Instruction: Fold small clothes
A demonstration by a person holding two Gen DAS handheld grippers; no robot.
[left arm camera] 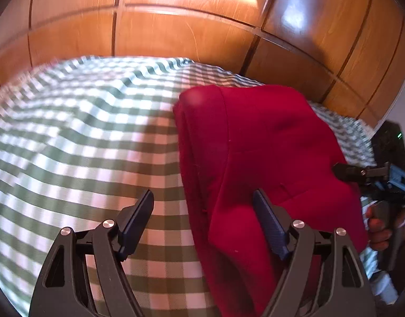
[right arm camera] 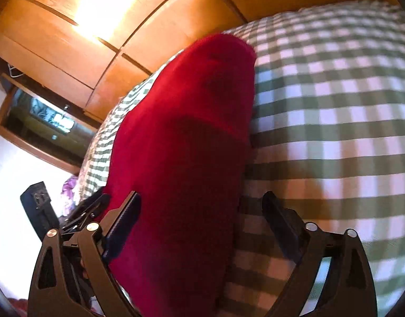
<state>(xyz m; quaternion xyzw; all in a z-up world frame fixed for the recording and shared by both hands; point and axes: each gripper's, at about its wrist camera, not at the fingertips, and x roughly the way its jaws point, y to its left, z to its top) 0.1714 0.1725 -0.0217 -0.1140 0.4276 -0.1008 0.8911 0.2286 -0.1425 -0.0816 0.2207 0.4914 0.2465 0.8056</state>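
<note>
With both the left gripper (left arm camera: 203, 208) and right gripper (right arm camera: 202, 210) spread wide, the bunched red garment (left arm camera: 257, 142) at frame centre could slump unfolded.

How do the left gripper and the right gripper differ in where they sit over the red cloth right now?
The left gripper has only its right finger over the red fabric garment; its left finger is over the green-and-white checked sheet. The right gripper mirrors that: left finger on red, right finger over the sheet. Both are open, gripping nothing.
</note>
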